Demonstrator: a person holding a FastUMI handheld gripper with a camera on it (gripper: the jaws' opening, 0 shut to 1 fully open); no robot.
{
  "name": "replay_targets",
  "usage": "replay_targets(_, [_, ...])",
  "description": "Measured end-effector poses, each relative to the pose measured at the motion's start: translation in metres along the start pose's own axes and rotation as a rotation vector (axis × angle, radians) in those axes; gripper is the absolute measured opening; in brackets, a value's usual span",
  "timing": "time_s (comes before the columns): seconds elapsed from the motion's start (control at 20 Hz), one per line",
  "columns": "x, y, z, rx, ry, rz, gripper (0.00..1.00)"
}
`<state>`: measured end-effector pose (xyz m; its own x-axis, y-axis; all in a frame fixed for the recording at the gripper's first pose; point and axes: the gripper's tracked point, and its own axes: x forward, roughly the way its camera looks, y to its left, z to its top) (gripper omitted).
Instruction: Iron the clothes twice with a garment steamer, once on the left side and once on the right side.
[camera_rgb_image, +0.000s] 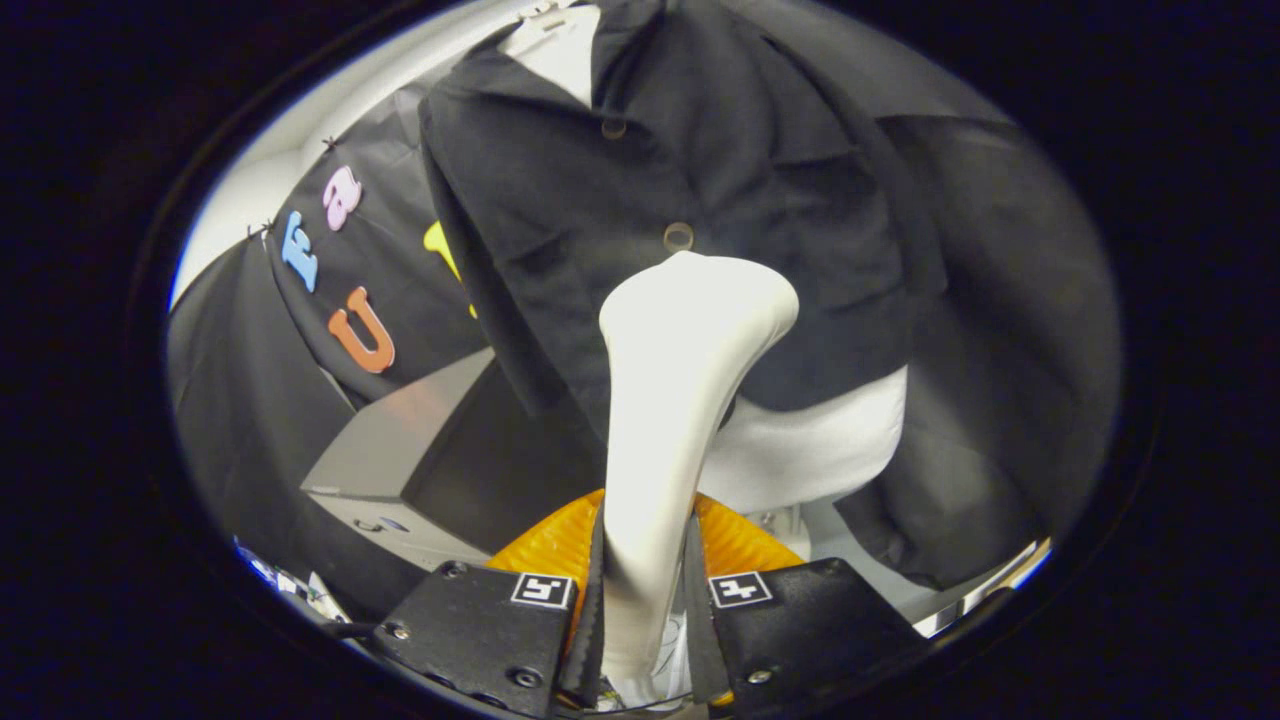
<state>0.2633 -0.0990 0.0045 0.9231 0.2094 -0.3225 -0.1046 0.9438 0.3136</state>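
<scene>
A white garment steamer (672, 400) stands upright between my fingers, its handle clamped by both and its wide head rising ahead of them. My gripper (645, 590) is shut on that handle. The steamer head sits against the lower front of a dark button-up shirt (690, 150) worn by a white mannequin torso (815, 445). The head lies just below the shirt's second button (678, 237), near the centre placket. The shirt's hem hangs beside the steamer, and the mannequin's bare white base shows under it to the right.
A grey box-like unit (400, 450) stands to the left of the mannequin, below the shirt's sleeve. Black cloth (1000, 350) drapes behind and to the right. A white surface (850, 540) lies under the mannequin base.
</scene>
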Motion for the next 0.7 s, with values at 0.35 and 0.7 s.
replay_targets(0.35, [-0.057,-0.005,0.147,-0.082,-0.248,0.016,0.37])
replay_targets(0.7, [-0.086,0.009,0.264,-0.136,-0.462,0.058,0.36])
